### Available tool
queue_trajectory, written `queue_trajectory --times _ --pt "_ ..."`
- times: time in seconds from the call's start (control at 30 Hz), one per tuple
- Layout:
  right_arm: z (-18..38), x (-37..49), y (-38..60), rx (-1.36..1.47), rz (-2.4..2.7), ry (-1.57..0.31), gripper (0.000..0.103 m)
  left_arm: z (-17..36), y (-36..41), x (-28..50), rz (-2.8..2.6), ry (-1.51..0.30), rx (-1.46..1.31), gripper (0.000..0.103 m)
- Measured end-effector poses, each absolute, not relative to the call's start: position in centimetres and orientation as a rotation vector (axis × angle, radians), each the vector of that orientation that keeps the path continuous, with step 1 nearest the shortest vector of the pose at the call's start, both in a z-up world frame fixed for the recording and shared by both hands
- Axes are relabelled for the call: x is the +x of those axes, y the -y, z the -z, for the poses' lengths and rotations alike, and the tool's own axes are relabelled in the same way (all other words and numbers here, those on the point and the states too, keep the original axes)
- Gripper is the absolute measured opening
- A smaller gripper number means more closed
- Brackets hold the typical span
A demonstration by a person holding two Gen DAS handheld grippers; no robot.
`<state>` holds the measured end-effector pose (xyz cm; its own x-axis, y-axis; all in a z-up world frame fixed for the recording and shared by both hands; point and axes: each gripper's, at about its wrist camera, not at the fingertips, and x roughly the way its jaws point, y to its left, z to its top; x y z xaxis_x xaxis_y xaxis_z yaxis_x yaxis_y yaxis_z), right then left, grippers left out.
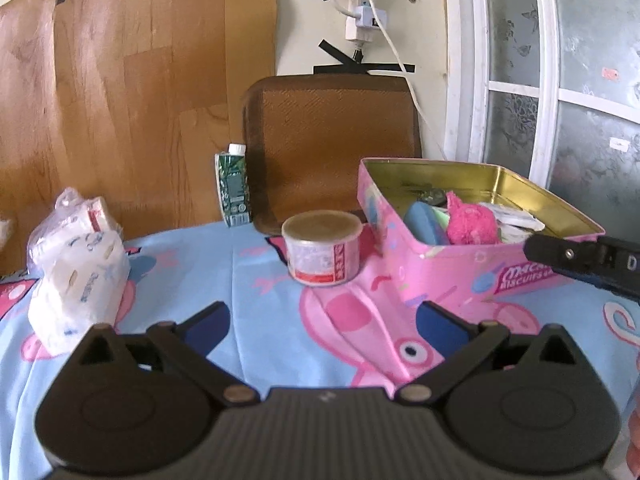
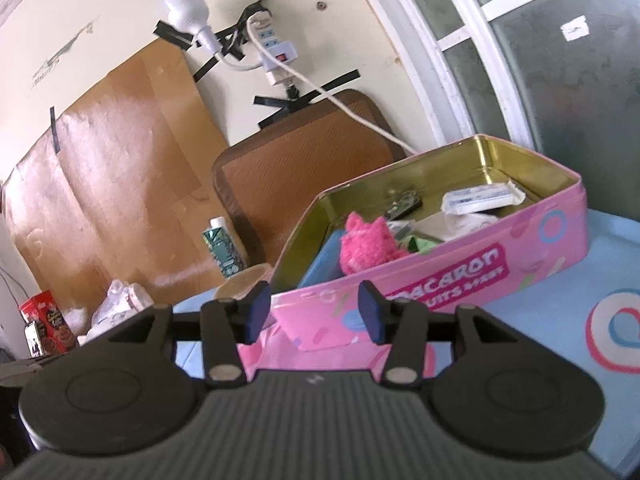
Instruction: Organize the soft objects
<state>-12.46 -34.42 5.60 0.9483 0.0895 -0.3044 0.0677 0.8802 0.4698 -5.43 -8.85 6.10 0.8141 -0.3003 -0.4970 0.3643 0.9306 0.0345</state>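
An open pink biscuit tin [image 1: 460,268] [image 2: 440,276] stands on the cartoon tablecloth [image 1: 224,264]. Inside it lie a fluffy pink plush toy [image 1: 470,220] [image 2: 364,244], a blue sponge [image 1: 422,222] [image 2: 324,260] and white packets [image 2: 476,200]. A clear bag of white tissue packs [image 1: 76,264] [image 2: 120,304] sits at the table's left. My left gripper [image 1: 324,320] is open wide over the cloth with nothing between its fingers. My right gripper [image 2: 314,312] is open in front of the tin's near wall, empty. One of its fingers [image 1: 580,256] shows at the tin's right corner.
A round can [image 1: 322,246] with a red label stands just left of the tin. A green carton [image 1: 234,188] [image 2: 224,250] and a brown tray [image 1: 332,140] [image 2: 300,152] lean at the back wall. A red box [image 2: 48,320] is far left. A white cable [image 1: 400,60] hangs from the wall socket.
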Motion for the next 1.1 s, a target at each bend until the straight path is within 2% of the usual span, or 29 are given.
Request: queue_trajectory --times 0.17,1.1 --pt "-6.1 -12.4 33.0 0.475 -0.029 -0.332 0.056 -6.2 8.0 -6.0 0.369 -0.517 0.105 0.103" --pt "-6.0 -12.9 31.7 0.500 0.001 -0.343 0.065 -5.4 7.4 -6.2 0.308 -0.538 0.160 0.103"
